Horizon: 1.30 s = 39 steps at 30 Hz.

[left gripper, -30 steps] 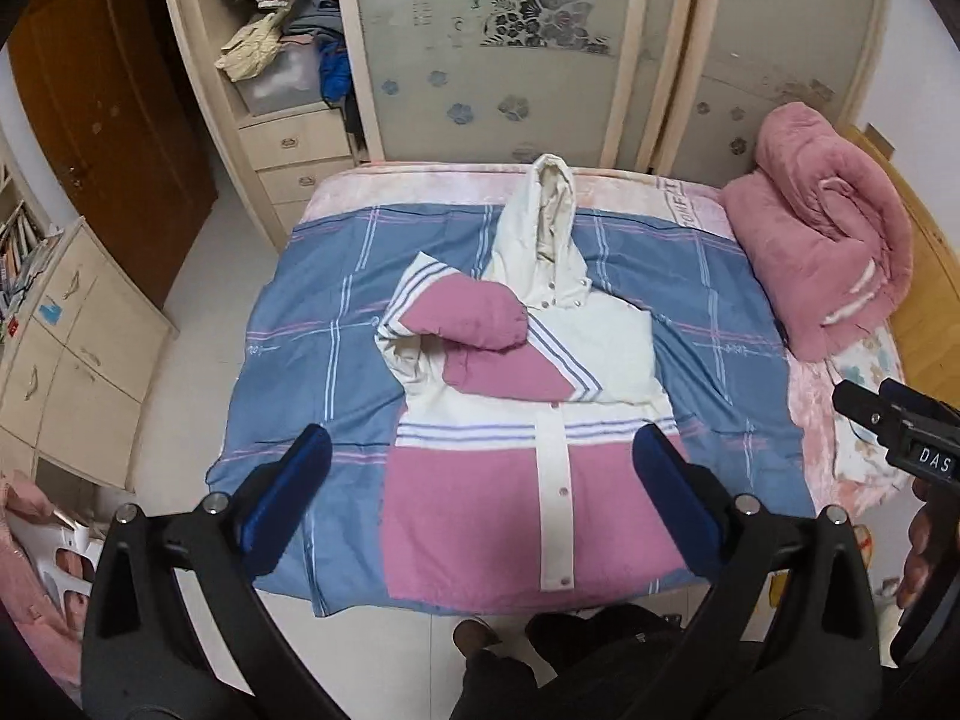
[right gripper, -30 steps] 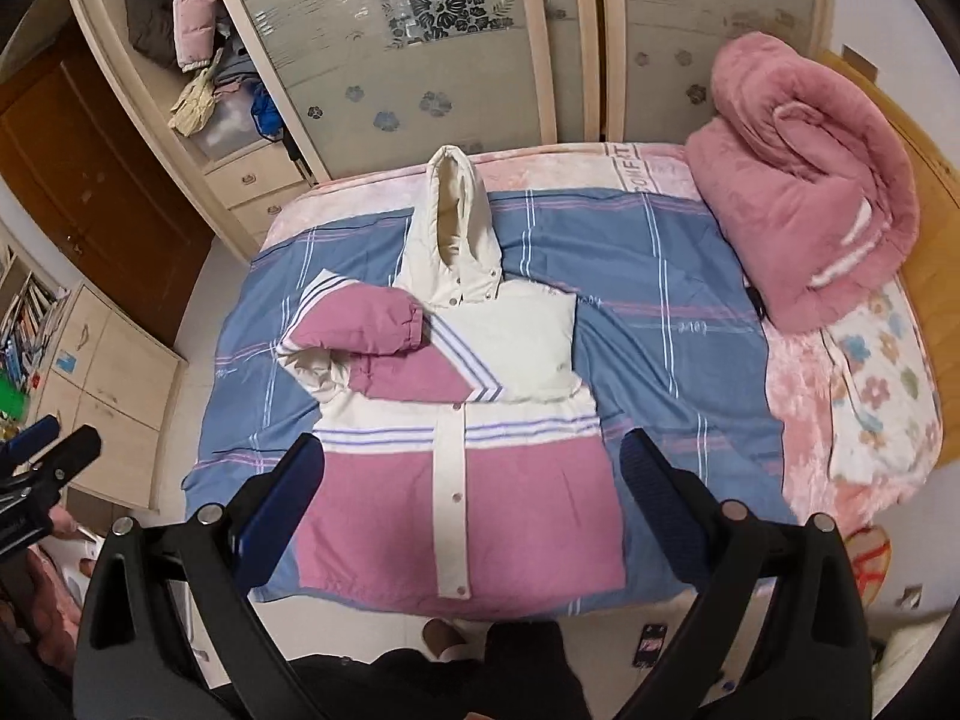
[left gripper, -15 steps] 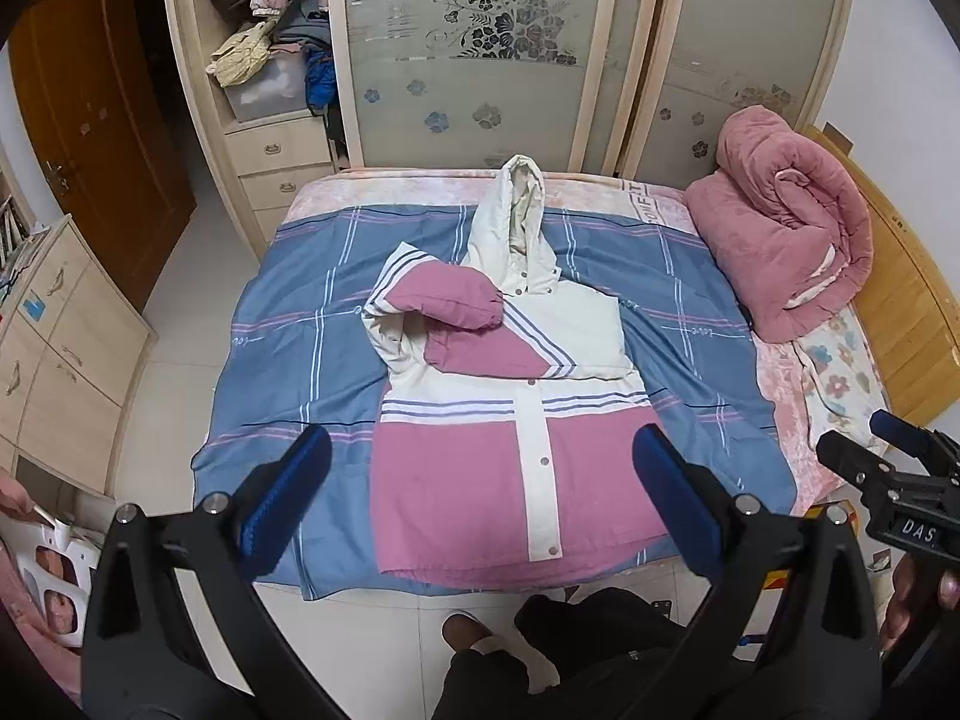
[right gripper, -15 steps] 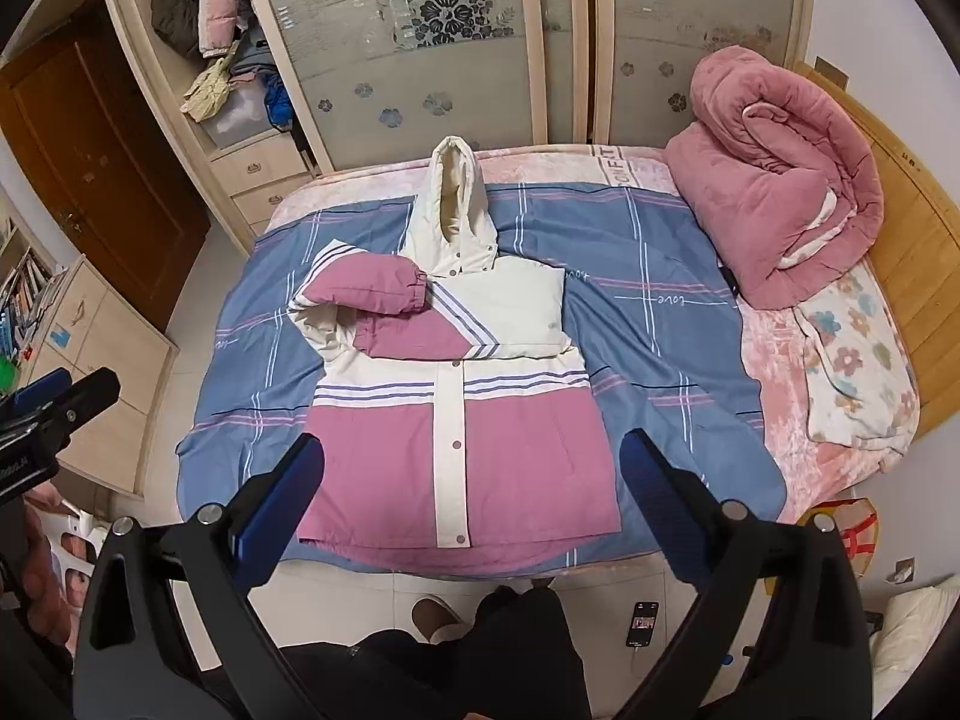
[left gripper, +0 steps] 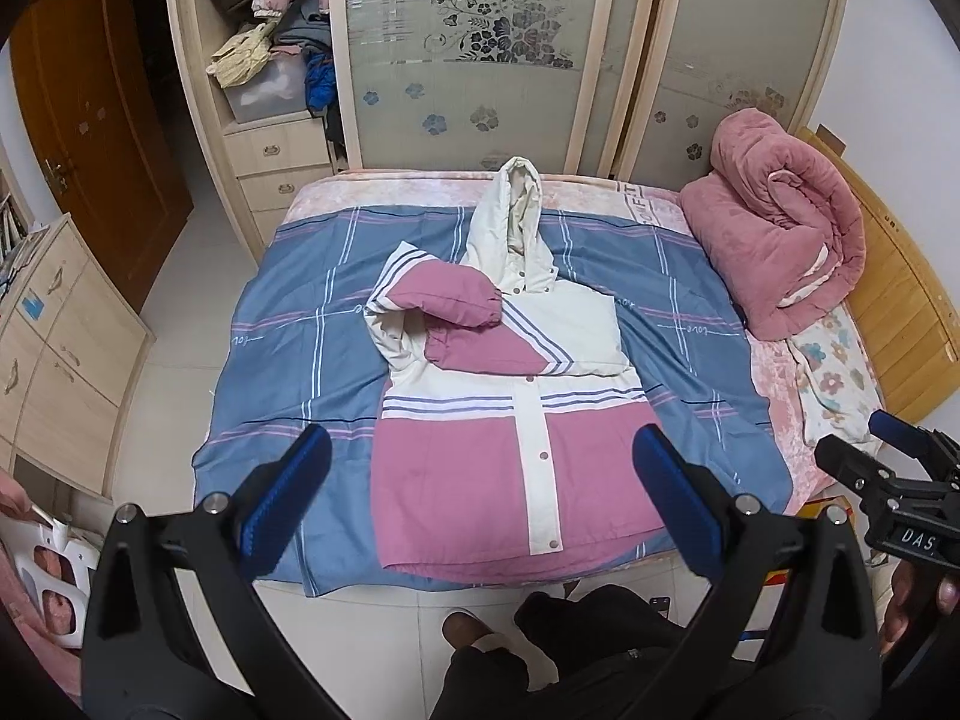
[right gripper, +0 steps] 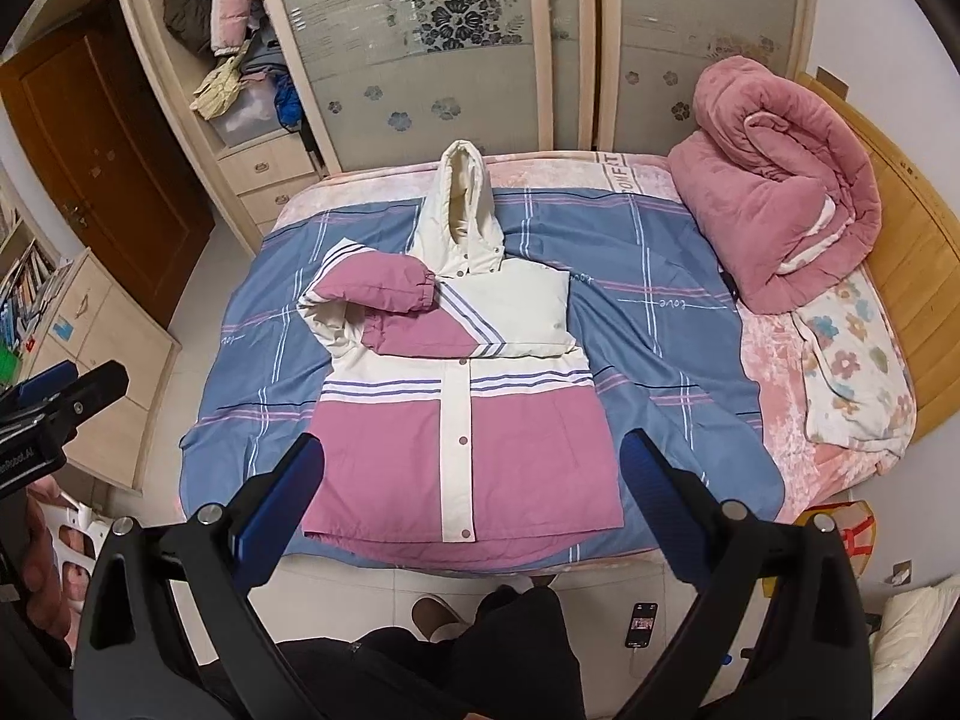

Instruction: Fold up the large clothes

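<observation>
A pink and cream hooded padded jacket (left gripper: 510, 402) lay flat, front up, in the middle of the blue plaid bed sheet (left gripper: 288, 348), its sleeves folded across its chest. The left tool (left gripper: 480, 498) and right tool (right gripper: 471, 498) hung above the jacket's hem, both spread wide, holding nothing. Their blue pads hid the hem's corners.

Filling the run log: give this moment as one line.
left tongs: open, empty | right tongs: open, empty | jacket: flat on bed, both sleeves folded in, hood out | phase: hovering above hem
</observation>
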Available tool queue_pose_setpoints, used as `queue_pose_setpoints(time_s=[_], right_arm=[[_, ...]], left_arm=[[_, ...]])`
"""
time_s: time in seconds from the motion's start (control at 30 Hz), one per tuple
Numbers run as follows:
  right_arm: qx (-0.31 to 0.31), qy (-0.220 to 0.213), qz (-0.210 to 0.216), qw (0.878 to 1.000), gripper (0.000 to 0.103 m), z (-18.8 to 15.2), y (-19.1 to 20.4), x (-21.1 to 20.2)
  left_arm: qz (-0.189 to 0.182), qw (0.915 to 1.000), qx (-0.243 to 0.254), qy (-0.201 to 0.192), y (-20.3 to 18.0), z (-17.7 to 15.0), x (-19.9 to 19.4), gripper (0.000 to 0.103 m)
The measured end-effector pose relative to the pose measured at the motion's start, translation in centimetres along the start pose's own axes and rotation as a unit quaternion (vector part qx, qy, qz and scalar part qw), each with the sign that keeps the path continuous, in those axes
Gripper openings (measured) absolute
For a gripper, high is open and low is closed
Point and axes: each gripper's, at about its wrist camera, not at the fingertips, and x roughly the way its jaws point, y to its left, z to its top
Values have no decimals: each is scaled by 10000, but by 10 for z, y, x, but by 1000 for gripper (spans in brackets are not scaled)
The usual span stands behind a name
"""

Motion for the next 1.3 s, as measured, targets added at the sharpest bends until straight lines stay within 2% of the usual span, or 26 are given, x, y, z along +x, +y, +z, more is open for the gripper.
queue_pose_setpoints(time_s=[0.33, 0.53, 0.73, 0.9, 1.0, 1.13, 1.3], right_arm=[[-203, 267, 95, 9994, 99, 24, 13, 30], [-316, 477, 314, 9979, 99, 60, 16, 72], [-513, 671, 666, 9942, 99, 112, 26, 133], [-677, 939, 1027, 9880, 99, 153, 35, 205], [-615, 1082, 1358, 9829, 99, 174, 34, 265], [-514, 1413, 1551, 9764, 99, 190, 32, 352], [-330, 1917, 1994, 9604, 71, 202, 31, 476]], left_arm=[[57, 9993, -248, 278, 18, 12, 26, 101], [234, 9979, -371, 473, 24, 31, 56, 101], [567, 9952, -443, 664, 29, 62, 83, 101], [904, 9903, -605, 863, 37, 85, 107, 101], [1070, 9864, -729, 1013, 40, 97, 123, 101], [1283, 9822, -693, 1185, 40, 107, 136, 101], [1568, 9738, -695, 1496, 41, 109, 151, 101]])
